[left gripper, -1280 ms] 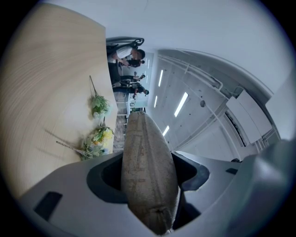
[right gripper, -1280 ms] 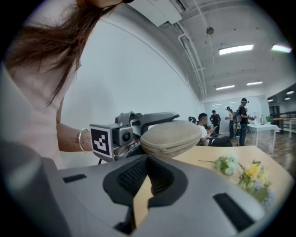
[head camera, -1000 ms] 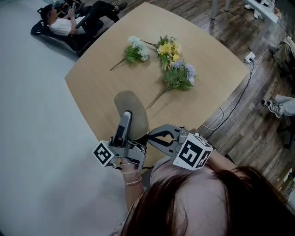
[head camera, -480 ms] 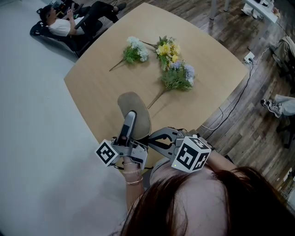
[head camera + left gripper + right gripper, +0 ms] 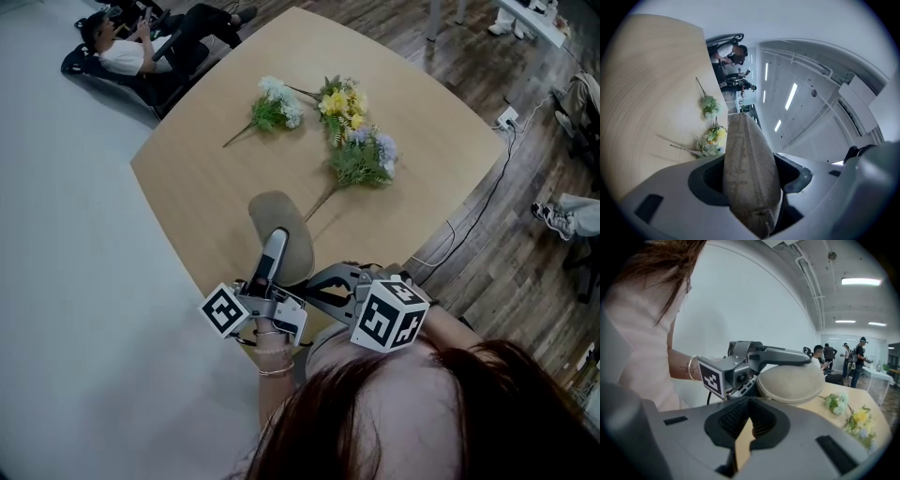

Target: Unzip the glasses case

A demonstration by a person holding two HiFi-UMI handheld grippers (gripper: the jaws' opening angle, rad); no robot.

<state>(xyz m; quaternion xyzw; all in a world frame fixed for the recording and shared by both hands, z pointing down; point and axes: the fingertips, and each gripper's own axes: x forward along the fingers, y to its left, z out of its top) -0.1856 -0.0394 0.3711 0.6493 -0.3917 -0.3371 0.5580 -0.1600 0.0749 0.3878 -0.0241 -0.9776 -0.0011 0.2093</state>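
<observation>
The pale wooden surface bears everything. At its near edge the left gripper has its jaws clamped on the grey-beige oval fabric glasses case, one jaw above it and one beneath. Compared with a second ago, both sit slightly further right in the head view. Just beside them, the right gripper has its jaws together on nothing. Three artificial flower sprigs lie farther back, unmoved.
</observation>
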